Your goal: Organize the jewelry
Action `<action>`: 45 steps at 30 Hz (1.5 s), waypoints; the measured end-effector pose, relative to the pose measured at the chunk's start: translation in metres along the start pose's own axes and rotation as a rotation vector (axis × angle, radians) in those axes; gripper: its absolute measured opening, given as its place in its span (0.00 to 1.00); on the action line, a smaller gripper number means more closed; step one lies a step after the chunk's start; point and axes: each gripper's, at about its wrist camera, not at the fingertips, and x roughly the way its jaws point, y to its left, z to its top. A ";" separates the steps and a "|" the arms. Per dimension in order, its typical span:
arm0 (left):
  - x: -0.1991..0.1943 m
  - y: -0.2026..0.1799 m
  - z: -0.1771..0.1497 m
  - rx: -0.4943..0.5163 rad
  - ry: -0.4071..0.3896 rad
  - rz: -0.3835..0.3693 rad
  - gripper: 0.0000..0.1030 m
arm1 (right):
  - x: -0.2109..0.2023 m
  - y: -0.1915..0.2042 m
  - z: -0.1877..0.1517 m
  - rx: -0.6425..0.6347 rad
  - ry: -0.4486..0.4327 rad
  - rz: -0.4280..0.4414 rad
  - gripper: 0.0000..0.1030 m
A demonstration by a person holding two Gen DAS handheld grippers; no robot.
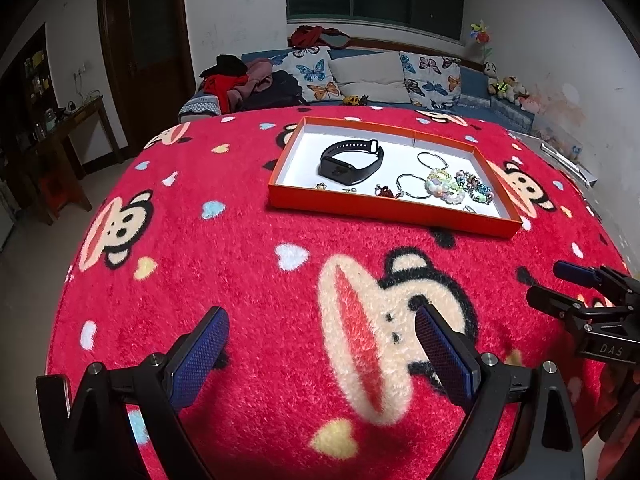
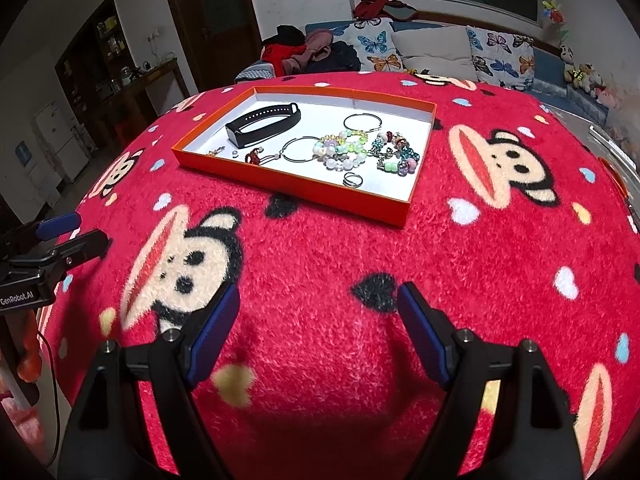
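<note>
An orange tray (image 1: 384,211) (image 2: 280,190) with a white floor lies on the red monkey-print cloth (image 1: 248,272), far from both grippers. In it are a black wristband (image 1: 352,160) (image 2: 262,124), two wire hoops (image 1: 414,186) (image 2: 298,149), pale bead bracelets (image 1: 444,186) (image 2: 340,150), a dark bead bracelet (image 1: 476,186) (image 2: 396,152), a small ring (image 2: 352,179) and small charms (image 1: 384,191) (image 2: 252,157). My left gripper (image 1: 322,324) is open and empty over the cloth. My right gripper (image 2: 318,304) is open and empty; it also shows at the left view's right edge (image 1: 560,284).
A sofa (image 1: 360,76) with butterfly cushions and piled clothes stands behind the table. A dark door (image 1: 140,48) and a wooden side table (image 1: 68,128) are at the left. Soft toys (image 1: 508,88) sit at the back right. The table edge curves near both sides.
</note>
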 end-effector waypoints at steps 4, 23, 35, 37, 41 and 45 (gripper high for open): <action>0.002 -0.001 -0.002 0.002 0.004 0.004 0.98 | 0.000 -0.001 -0.001 0.004 -0.001 0.000 0.79; 0.003 -0.002 -0.005 -0.003 0.010 -0.010 0.98 | 0.001 0.001 -0.002 0.005 0.001 0.006 0.79; 0.003 -0.001 -0.006 -0.008 0.015 -0.006 0.98 | 0.000 0.004 -0.002 0.000 0.001 0.006 0.79; 0.003 -0.001 -0.006 -0.006 0.016 -0.006 0.98 | 0.000 0.004 -0.002 -0.001 0.001 0.007 0.79; 0.003 -0.002 -0.006 -0.001 0.008 -0.007 0.98 | 0.000 0.003 -0.002 0.002 0.001 0.008 0.79; 0.003 -0.003 -0.006 0.003 0.002 0.000 0.98 | 0.000 0.001 -0.003 0.005 0.000 0.007 0.79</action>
